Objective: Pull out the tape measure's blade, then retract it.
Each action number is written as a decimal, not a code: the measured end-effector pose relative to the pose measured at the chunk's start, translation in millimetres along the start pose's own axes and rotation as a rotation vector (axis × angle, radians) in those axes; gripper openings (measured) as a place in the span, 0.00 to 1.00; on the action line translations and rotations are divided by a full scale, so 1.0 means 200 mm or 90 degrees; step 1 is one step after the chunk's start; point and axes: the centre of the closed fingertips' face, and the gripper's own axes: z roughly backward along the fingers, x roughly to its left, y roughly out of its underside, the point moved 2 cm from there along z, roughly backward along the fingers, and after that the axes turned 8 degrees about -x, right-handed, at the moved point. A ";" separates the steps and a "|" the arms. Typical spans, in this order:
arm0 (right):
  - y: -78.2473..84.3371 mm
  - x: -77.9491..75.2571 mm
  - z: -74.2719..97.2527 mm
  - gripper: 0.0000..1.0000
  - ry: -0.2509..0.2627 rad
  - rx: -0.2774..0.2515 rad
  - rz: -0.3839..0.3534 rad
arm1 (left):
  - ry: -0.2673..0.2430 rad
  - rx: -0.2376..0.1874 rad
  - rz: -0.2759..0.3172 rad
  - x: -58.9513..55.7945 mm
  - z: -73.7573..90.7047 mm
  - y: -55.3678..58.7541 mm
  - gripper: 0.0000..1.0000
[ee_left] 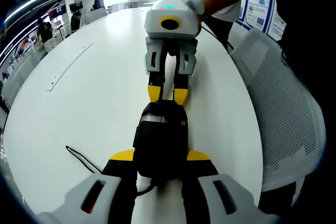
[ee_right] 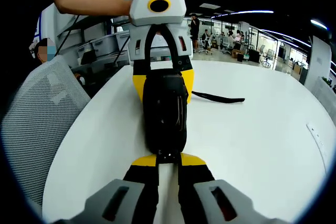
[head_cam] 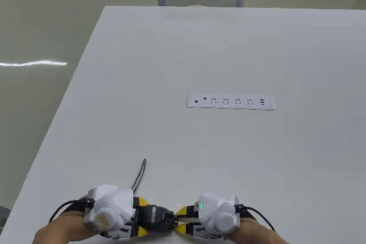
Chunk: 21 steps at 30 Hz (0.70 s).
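At the bottom centre of the head view, at the near edge of the white worktop (head_cam: 229, 50), the black rectangular tape measure case (head_cam: 153, 218) is clamped between the yellow-tipped fingers of the left gripper (ee_left: 160, 156), its thin black cord (head_cam: 139, 175) trailing upward, while the right gripper (ee_right: 168, 161) faces it, fingers closed narrowly on the blade tip (ee_right: 167, 156).

Item count:
- Two white hand-held grippers with yellow-tipped jaws: left gripper (head_cam: 141, 217), right gripper (head_cam: 182, 220).
- One black plastic tape measure (head_cam: 154, 218), between them.
- One thin black cord (head_cam: 140, 175), just beyond the left gripper.
- One flat white power strip (head_cam: 231, 102), farther ahead.
- One white table (head_cam: 229, 50).
- One grey mesh chair (ee_left: 283, 114).
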 end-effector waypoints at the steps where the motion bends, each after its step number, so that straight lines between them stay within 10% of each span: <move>1: 0.00 0.00 0.00 0.11 0.000 0.000 0.000 | 0.000 0.000 0.001 0.00 0.00 0.00 0.28; 21: -0.02 0.00 0.01 0.11 -0.004 0.003 0.010 | -0.004 -0.001 0.009 0.00 0.01 0.01 0.29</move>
